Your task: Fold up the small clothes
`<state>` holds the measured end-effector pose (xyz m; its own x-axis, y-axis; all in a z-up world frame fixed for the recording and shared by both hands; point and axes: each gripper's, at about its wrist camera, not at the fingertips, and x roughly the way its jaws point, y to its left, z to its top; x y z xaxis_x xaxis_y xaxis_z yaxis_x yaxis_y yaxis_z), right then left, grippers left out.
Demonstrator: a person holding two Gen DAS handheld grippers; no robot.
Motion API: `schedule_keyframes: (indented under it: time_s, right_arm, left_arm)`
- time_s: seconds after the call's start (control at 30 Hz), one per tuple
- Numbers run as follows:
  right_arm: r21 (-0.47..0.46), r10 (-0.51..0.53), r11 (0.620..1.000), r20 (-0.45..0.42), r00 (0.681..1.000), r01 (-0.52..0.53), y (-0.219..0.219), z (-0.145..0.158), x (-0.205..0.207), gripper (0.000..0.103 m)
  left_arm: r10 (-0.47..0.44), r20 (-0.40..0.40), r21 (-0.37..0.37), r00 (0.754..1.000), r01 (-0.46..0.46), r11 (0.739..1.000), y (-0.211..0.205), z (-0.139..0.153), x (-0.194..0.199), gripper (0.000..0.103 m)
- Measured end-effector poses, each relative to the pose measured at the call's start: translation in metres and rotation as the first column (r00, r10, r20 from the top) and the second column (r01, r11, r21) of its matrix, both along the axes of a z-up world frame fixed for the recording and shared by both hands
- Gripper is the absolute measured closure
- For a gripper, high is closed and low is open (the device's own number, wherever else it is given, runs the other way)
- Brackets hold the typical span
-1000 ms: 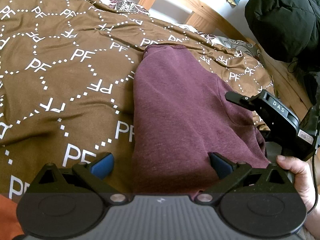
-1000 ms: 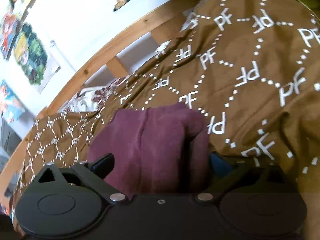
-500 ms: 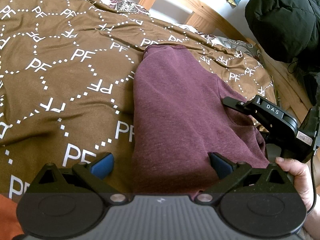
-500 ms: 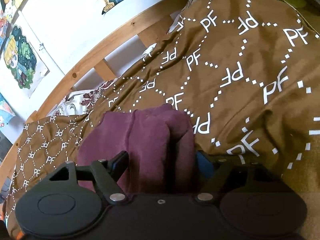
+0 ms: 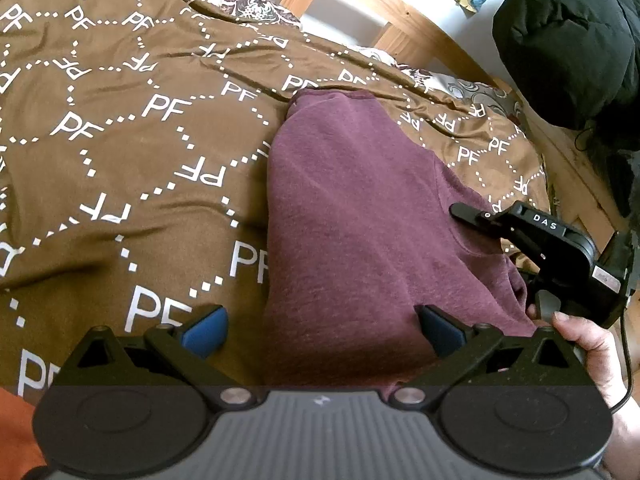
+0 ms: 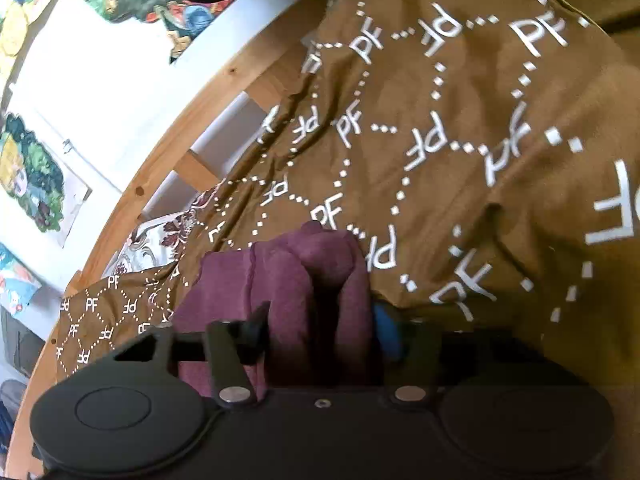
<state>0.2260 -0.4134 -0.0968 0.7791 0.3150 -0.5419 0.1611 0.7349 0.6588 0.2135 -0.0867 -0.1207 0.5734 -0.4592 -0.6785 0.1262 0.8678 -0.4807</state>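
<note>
Right claw (image 6: pixel 320 330): jaws have just been closing, and a bunched fold of the maroon garment (image 5: pixel 360 216) now sits pinched between its pads at the garment's right edge. Left claw (image 5: pixel 320 330): jaws spread wide, hovering over the near hem, the cloth under and between the fingers but not pressed by them. The garment lies on the bed, on a brown bedspread (image 5: pixel 120 160) printed with white "PF" letters, and reads as already narrowed into a long strip running away toward the wooden bed frame (image 5: pixel 404 36). My guess: side folds partly done, the right edge being gathered for another fold, and the lengthwise fold not yet made. The left view gives the garment's full outline, the right claw from outside with the hand (image 5: pixel 588 344) that holds it, and a black bundle (image 5: pixel 568 44) beyond the bed. Only the right view shows the actual pinch, plus posters (image 6: pixel 32 184) on the wall.
</note>
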Motion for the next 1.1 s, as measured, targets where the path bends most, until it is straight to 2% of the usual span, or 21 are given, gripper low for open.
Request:
schedule_keyframes:
  time_s: [0.1, 0.2, 0.27, 0.4, 0.5, 1.1]
  right_arm:
    - [-0.021, 0.012, 1.0, -0.001, 1.0, -0.012, 0.004, 0.002, 0.0, 0.06]
    - [-0.029, 0.014, 0.999, -0.005, 1.0, -0.014, 0.005, 0.002, 0.001, 0.06]
    - [-0.027, 0.013, 1.0, -0.008, 1.0, -0.013, 0.005, 0.001, 0.0, 0.06]
    - [-0.041, 0.016, 0.999, -0.011, 1.0, -0.016, 0.008, 0.002, 0.0, 0.059]
    - [-0.052, 0.018, 0.998, -0.013, 1.0, -0.018, 0.01, 0.003, 0.0, 0.059]
    - [-0.064, 0.017, 0.998, -0.016, 1.0, -0.018, 0.012, 0.003, 0.001, 0.057]
  left_arm:
    - [-0.008, 0.002, -0.041, 1.0, 0.008, 0.999, 0.005, 0.006, 0.001, 0.001]
    - [-0.013, 0.101, -0.128, 0.995, 0.026, 0.991, 0.012, 0.018, -0.005, 0.001]
    - [-0.03, 0.131, -0.134, 0.991, 0.048, 0.99, 0.011, 0.023, -0.003, 0.001]
    - [-0.068, 0.069, -0.091, 0.995, 0.075, 0.993, 0.0, 0.016, 0.013, 0.001]
    - [-0.079, -0.051, -0.054, 0.996, 0.076, 0.996, -0.002, -0.001, 0.021, 0.0]
    - [-0.069, -0.045, -0.058, 0.997, 0.067, 0.996, -0.001, -0.004, 0.016, 0.0]
